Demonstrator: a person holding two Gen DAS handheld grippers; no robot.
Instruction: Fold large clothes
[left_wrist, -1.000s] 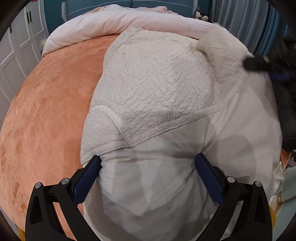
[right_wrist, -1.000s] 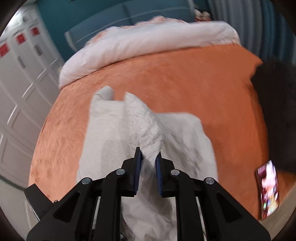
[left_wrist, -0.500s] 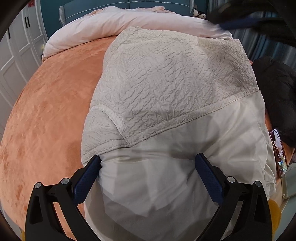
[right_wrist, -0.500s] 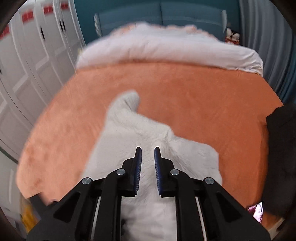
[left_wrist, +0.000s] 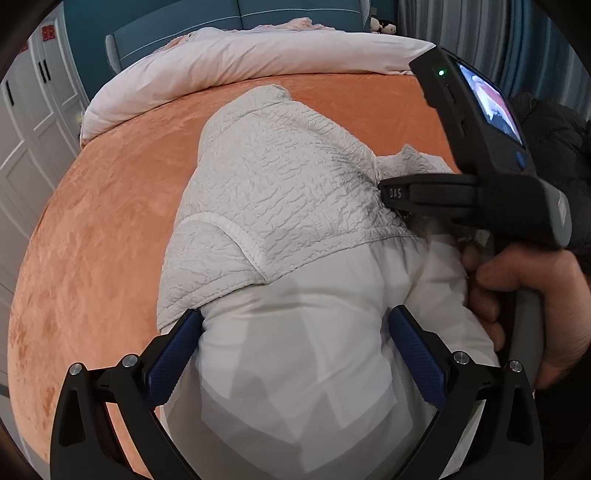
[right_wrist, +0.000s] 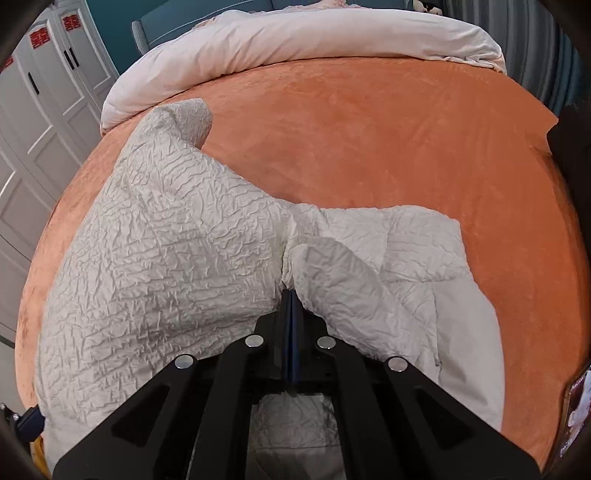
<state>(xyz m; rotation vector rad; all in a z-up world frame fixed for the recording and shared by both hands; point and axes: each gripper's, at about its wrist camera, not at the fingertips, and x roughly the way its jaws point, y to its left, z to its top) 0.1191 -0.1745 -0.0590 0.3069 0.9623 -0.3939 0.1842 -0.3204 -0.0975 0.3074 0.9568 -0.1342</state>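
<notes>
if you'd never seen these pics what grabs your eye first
A crinkled off-white garment sprawls across the near half of a bright orange bedspread, its smooth lining turned up at the near end. The right gripper is pushed into a bunched fold of it with jaws shut, while the left gripper rests wide open over the lining.

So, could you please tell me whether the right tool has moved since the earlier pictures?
Yes. The right tool has come down toward the orange bedspread, its jaws just closing, and now sits shut in the folds of the white jacket; the bedspread looks nearer than before.
</notes>
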